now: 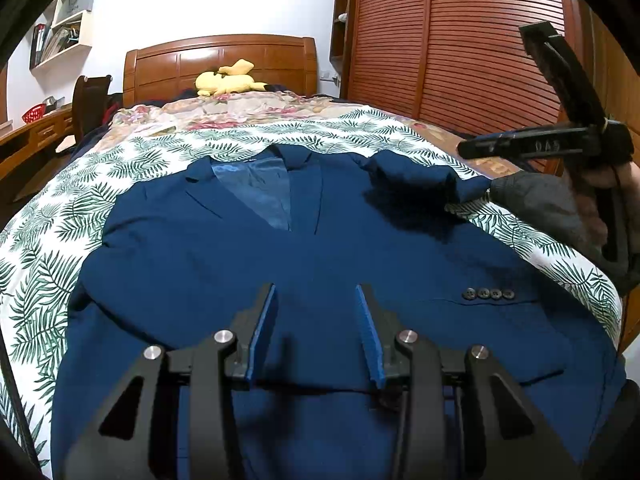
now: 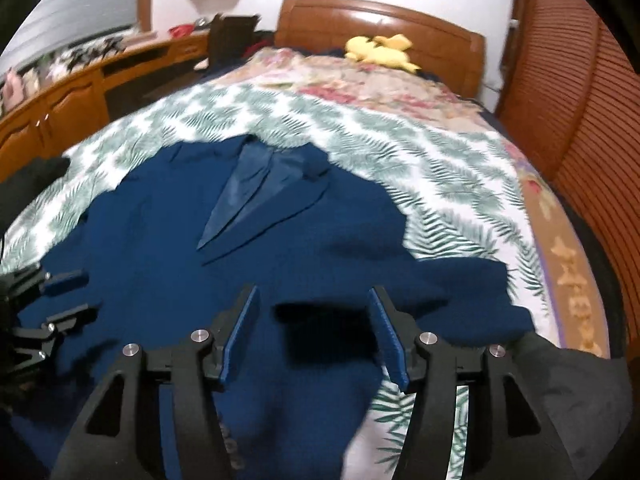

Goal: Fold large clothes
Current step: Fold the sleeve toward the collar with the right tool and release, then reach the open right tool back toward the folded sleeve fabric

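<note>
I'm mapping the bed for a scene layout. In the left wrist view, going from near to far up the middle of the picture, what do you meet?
Left gripper → navy suit jacket → leaf-print sheet → floral blanket → yellow plush toy → wooden headboard.

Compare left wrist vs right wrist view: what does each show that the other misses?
Left wrist only: four sleeve buttons, wall shelves, the right gripper seen side-on.
Right wrist only: long wooden cabinet, the left gripper at the frame edge.
Both: navy blazer flat on the leaf-print bedspread, yellow plush toy, headboard.
</note>
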Demonstrator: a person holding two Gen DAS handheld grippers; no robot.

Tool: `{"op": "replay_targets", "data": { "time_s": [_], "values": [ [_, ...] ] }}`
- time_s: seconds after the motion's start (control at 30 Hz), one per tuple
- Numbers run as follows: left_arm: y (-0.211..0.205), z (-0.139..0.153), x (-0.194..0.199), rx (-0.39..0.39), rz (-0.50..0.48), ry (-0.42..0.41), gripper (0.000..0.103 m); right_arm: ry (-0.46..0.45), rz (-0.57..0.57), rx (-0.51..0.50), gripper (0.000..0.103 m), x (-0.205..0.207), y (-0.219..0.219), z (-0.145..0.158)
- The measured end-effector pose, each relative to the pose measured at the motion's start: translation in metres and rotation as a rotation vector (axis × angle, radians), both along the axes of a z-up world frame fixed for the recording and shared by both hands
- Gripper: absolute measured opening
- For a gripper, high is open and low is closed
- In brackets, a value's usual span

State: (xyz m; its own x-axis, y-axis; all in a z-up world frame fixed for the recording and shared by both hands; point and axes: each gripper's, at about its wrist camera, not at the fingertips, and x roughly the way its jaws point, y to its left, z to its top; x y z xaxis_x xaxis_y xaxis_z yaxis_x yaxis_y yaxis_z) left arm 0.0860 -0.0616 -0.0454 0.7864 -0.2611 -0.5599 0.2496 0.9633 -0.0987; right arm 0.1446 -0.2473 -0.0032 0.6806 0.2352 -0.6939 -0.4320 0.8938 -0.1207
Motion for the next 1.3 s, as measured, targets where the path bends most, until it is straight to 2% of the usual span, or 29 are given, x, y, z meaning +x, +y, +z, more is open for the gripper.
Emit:
{"op": "replay_targets", "data": {
  "time_s": [0.17,0.33,0.6,0.8,0.9,1.03,1.3],
  "values": [
    [0.0,0.0,0.0,0.0,0.0,0.0,0.038,-0.025,-0.111,-0.022,0.059,0.019,-0.03,0.005],
    [0.0,0.0,0.0,-0.001,-0.001,0.001,0.038,-0.005,-0.252,-0.012,0.065,0.05,-0.067,-0.007],
    [-0.003,0.001,0.0,-0.002,-0.007,0.002,0.038,0.101,-0.398,0.05,0.065,0.086,-0.109,-0.048],
    [-0.003,0.002,-0.001,-0.005,-0.016,0.002,0.038,0.161,-0.493,0.044,0.066,0.097,-0.128,-0.072],
    [-0.001,0.002,0.0,-0.011,-0.015,0.003,0.038,0.196,-0.507,0.097,0.066,0.096,-0.137,-0.081],
    [0.0,0.003,-0.001,-0.018,-0.017,0.004,0.038,0.23,-0.524,0.097,0.067,0.094,-0.142,-0.093],
    [0.001,0.003,-0.001,-0.02,-0.017,0.005,0.038,0.269,-0.549,0.108,0.068,0.093,-0.143,-0.096]
  ]
}}
